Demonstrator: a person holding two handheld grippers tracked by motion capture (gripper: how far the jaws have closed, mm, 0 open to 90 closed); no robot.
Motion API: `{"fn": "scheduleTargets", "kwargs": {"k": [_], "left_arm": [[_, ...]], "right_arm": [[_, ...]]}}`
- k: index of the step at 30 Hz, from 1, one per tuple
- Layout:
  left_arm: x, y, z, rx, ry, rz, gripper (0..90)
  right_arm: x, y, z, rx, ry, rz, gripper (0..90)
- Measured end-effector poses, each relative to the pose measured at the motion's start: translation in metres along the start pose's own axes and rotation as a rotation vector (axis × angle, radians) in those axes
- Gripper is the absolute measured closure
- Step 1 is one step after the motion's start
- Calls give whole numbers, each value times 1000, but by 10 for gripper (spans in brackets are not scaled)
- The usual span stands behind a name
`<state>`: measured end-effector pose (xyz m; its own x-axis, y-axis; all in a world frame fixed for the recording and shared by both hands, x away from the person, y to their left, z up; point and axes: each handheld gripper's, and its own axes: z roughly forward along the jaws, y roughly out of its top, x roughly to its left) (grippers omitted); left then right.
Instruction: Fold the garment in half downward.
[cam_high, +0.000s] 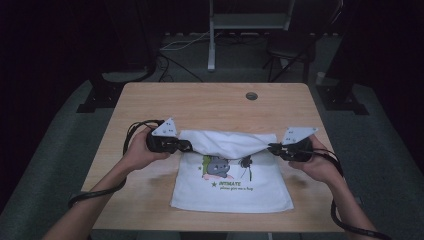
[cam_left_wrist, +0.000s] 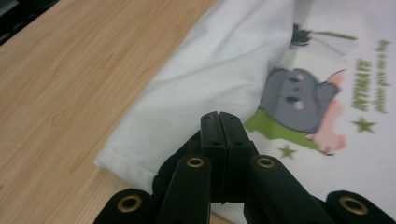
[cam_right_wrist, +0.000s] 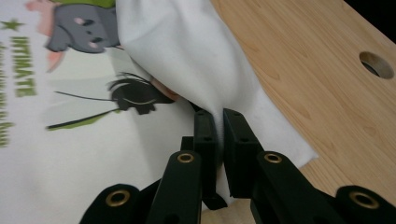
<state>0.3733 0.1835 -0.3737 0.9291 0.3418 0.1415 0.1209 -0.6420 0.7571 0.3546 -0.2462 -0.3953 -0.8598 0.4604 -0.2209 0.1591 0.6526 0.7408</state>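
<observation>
step: far edge of white cloth (cam_high: 230, 172) is pinched and lifted off the table (cam_high: 210, 102), fold begun
left claw (cam_high: 186, 145): clamped on cloth corner
right claw (cam_high: 273, 147): clamped on the other corner
next: far edge to be carried level towards the table's near edge

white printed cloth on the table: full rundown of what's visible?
The white cloth looks like soft woven fabric, roughly rectangular, lying on the wooden table. It is printed with a grey cartoon animal, a black bug-like figure, green stars and green lettering that begins "INTIMATE". Its near part lies flat; the far edge is lifted and folding toward the person, sagging between the two far corners. The left gripper is shut on the far left corner, the right gripper on the far right corner.
</observation>
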Motion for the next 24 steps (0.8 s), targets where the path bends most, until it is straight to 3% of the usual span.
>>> {"fn": "scheduleTargets", "kwargs": {"k": [4, 8, 11, 13, 15, 18, 21, 24], "left_arm": [[-10, -1, -9, 12, -29, 20, 900], [-23, -4, -14, 42, -72, 54, 900], [-35, -10, -12, 89, -114, 85, 900], [-42, -17, -7, 126, -138, 93, 868], [-46, -22, -3, 140, -110, 106, 743], [-48, -25, -1, 117, -80, 83, 570], [-51, -29, 3, 124, -65, 87, 525], [-51, -31, 8, 128, -40, 96, 532]], "right_arm": [[8, 1, -12, -23, 30, -3, 851], [19, -2, -20, -10, 72, -17, 851], [32, -6, -23, 37, 116, -42, 839], [39, -10, -21, 100, 117, -69, 746], [45, -15, -19, 157, 106, -103, 664], [48, -19, -20, 128, 76, -111, 576], [53, -19, -21, 79, 54, -141, 518], [57, -20, -15, 105, 26, -168, 521]]}}
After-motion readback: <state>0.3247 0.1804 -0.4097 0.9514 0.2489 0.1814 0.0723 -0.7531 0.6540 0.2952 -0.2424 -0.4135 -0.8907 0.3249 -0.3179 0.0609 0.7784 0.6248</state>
